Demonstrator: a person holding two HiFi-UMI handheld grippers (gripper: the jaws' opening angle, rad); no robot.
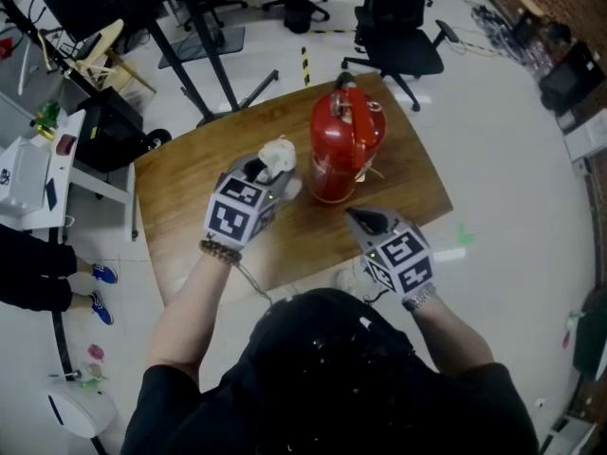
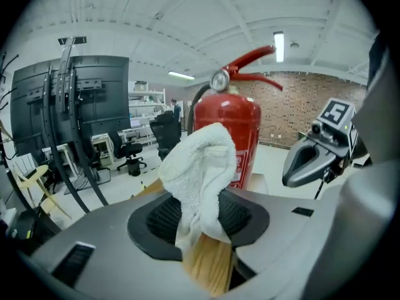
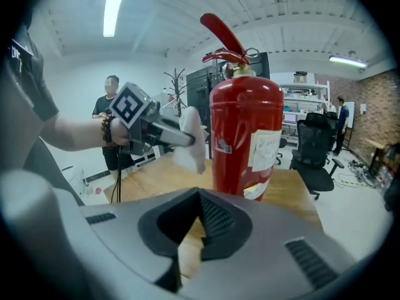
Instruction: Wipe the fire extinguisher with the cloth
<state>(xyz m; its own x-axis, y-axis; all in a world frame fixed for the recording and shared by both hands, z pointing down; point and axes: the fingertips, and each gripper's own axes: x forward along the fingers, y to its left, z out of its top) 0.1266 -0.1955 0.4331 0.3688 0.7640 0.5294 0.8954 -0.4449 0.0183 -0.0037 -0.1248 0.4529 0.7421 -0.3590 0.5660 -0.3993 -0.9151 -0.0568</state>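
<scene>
A red fire extinguisher (image 1: 343, 150) stands upright on the wooden table (image 1: 190, 188); it also fills the middle of the right gripper view (image 3: 245, 136) and rises behind the cloth in the left gripper view (image 2: 240, 127). My left gripper (image 1: 266, 171) is shut on a bunched white cloth (image 1: 278, 156), held up in the air just left of the extinguisher body. The cloth (image 2: 203, 174) sticks up between the jaws. My right gripper (image 1: 365, 221) is shut with nothing in it, near the table's front, just right of the extinguisher's base.
Black office chairs (image 1: 403, 41) stand beyond the table. A black stand with legs (image 1: 213, 74) is at the far left corner. A white desk (image 1: 33, 173) and a person's feet (image 1: 100, 292) are at the left. Another person (image 3: 111, 114) stands in the background.
</scene>
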